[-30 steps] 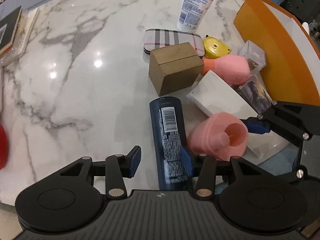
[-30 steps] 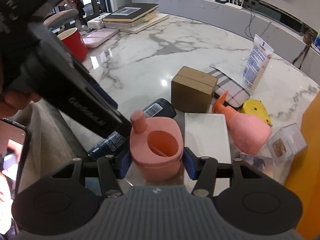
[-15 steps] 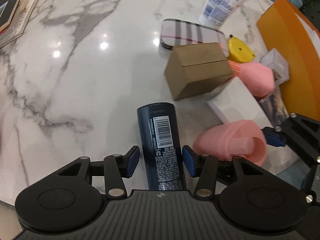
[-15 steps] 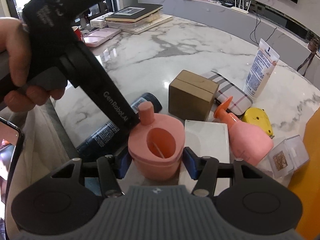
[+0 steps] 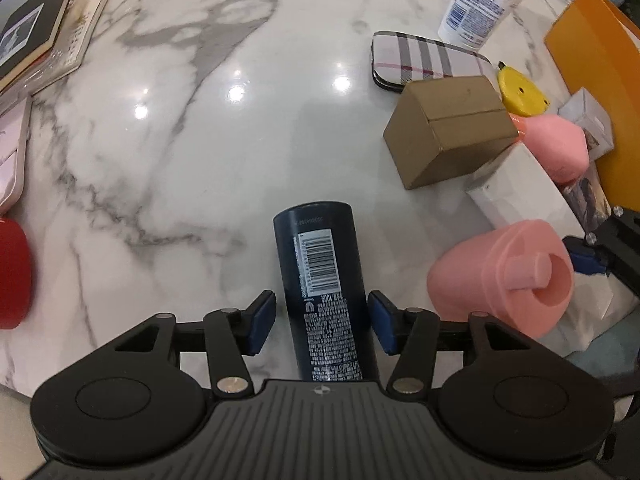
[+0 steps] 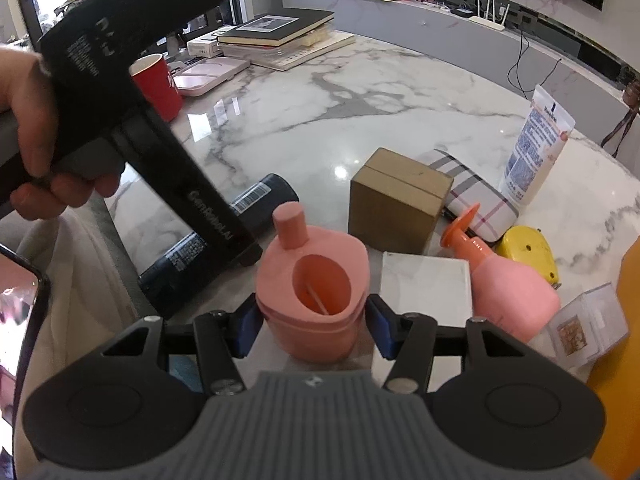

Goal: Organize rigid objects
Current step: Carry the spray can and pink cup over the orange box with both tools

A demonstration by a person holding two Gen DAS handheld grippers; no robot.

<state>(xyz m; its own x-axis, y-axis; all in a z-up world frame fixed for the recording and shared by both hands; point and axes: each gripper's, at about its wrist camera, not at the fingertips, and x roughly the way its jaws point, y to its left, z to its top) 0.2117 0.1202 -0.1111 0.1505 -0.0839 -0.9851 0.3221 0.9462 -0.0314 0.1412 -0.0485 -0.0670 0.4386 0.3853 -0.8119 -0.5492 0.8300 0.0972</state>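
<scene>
Left claw (image 5: 322,322) points straight down over the dark can (image 5: 320,276), which lies flat on the marble desk (image 5: 200,140) near its front edge. The jaws are opening — both blue pads stand clear of the can's sides, with the can between them.

Right claw (image 6: 312,322) pinches the pink cup (image 6: 314,300), pads pressed on its two sides; its mouth and stubby spout face up and away. In the left view the cup sits just right of the can, above the white box (image 5: 520,196).

Landmark: brown box (image 6: 396,200). Behind it lies the plaid case (image 6: 480,196), with a white tube (image 6: 534,144) standing beyond. The pink bottle (image 6: 512,292) lies to the box's right, the yellow thing (image 6: 528,250) just past it. The can lies left of the box — apart from it.

A hand (image 6: 36,136) grips the left tool's handle.
</scene>
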